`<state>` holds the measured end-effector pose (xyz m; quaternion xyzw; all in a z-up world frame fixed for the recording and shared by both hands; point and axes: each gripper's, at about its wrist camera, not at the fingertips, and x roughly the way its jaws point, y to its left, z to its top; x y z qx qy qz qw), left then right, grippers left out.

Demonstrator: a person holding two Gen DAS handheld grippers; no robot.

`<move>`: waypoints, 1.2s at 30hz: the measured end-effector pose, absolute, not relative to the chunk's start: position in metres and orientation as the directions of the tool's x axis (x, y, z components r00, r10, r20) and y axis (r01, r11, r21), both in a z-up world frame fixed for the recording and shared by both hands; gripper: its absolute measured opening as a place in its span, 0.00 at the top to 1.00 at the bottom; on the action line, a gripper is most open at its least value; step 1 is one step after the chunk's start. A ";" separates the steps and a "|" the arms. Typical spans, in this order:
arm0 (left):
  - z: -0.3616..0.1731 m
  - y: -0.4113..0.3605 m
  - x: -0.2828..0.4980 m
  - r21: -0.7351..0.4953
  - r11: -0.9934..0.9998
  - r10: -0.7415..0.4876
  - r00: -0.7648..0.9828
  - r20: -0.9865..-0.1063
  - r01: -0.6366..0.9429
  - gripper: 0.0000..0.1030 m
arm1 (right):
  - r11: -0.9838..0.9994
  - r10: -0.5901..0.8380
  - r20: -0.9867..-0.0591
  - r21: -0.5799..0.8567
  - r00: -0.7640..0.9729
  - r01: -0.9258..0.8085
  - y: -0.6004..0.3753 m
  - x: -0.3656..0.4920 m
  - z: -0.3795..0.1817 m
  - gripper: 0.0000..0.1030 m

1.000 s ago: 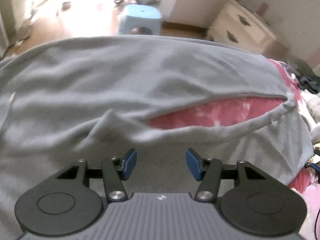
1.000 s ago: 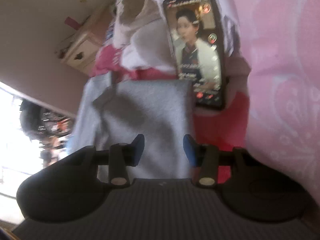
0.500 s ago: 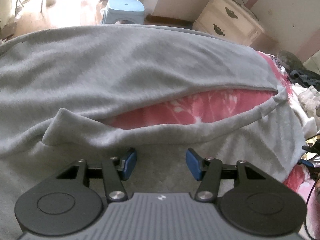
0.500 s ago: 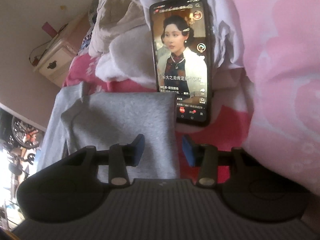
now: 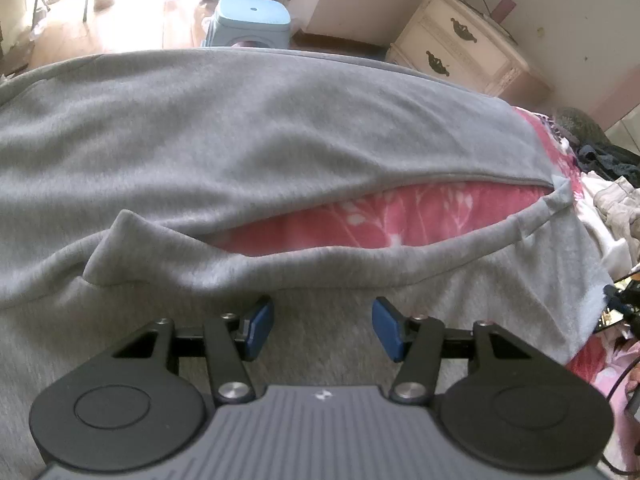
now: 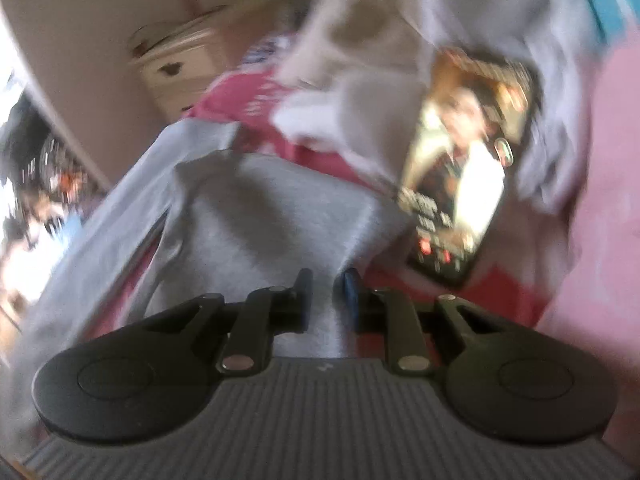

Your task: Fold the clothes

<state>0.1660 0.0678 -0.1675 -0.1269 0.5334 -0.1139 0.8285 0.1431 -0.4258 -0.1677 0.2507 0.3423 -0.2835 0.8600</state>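
In the left wrist view, the left gripper point(image 5: 322, 326) is held with its blue-padded jaws spread, nothing pinched between them. The soft grey knit garment point(image 5: 260, 136) is spread out beneath and ahead of the jaws, a rolled edge of it lying just beyond the tips. Past that edge, a strip of pink floral bed cover point(image 5: 400, 220) is exposed through a gap in the cloth. Farther ahead a pale blue plastic stool point(image 5: 252, 20) is seen, and ahead to the right a cream wooden nightstand point(image 5: 460, 48). In the right wrist view, which is blurred, the right gripper point(image 6: 325, 292) is seen with its jaws closing, a fold of the grey garment point(image 6: 280, 216) bunched between them. A lit black smartphone point(image 6: 464, 168) lies ahead to the right, beside crumpled white clothes point(image 6: 360, 80).
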 end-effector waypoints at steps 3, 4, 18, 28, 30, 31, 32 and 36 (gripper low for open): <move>-0.168 0.067 0.166 -0.330 0.943 -0.322 0.407 -0.855 0.053 0.46 | 0.777 -0.343 -0.686 0.177 0.642 0.604 -0.405 0.145 -0.147 0.83; -0.168 0.067 0.166 -0.328 0.943 -0.321 0.407 -0.855 0.054 0.46 | 0.796 -0.340 -0.665 0.173 0.665 0.580 -0.398 0.146 -0.140 0.82; -0.171 0.065 0.166 -0.313 0.947 -0.313 0.404 -0.860 0.068 0.45 | 0.836 -0.344 -0.558 0.184 0.755 0.517 -0.343 0.235 -0.171 0.43; -0.174 0.063 0.170 -0.310 0.949 -0.305 0.398 -0.865 0.053 0.42 | 0.906 -0.359 -0.585 -0.030 0.728 0.422 -0.297 0.270 -0.242 0.01; -0.174 0.063 0.170 -0.311 0.949 -0.306 0.398 -0.865 0.054 0.41 | 0.906 -0.356 -0.578 -0.021 0.734 0.423 -0.298 0.269 -0.243 0.01; -0.174 0.063 0.170 -0.312 0.948 -0.307 0.398 -0.864 0.053 0.41 | 0.906 -0.352 -0.576 -0.013 0.738 0.423 -0.299 0.268 -0.243 0.01; -0.174 0.064 0.170 -0.314 0.948 -0.308 0.398 -0.864 0.052 0.41 | 0.906 -0.349 -0.574 -0.005 0.741 0.423 -0.300 0.267 -0.243 0.01; -0.175 0.065 0.169 -0.323 0.945 -0.315 0.398 -0.862 0.049 0.40 | 0.906 -0.352 -0.574 -0.011 0.739 0.423 -0.300 0.266 -0.244 0.01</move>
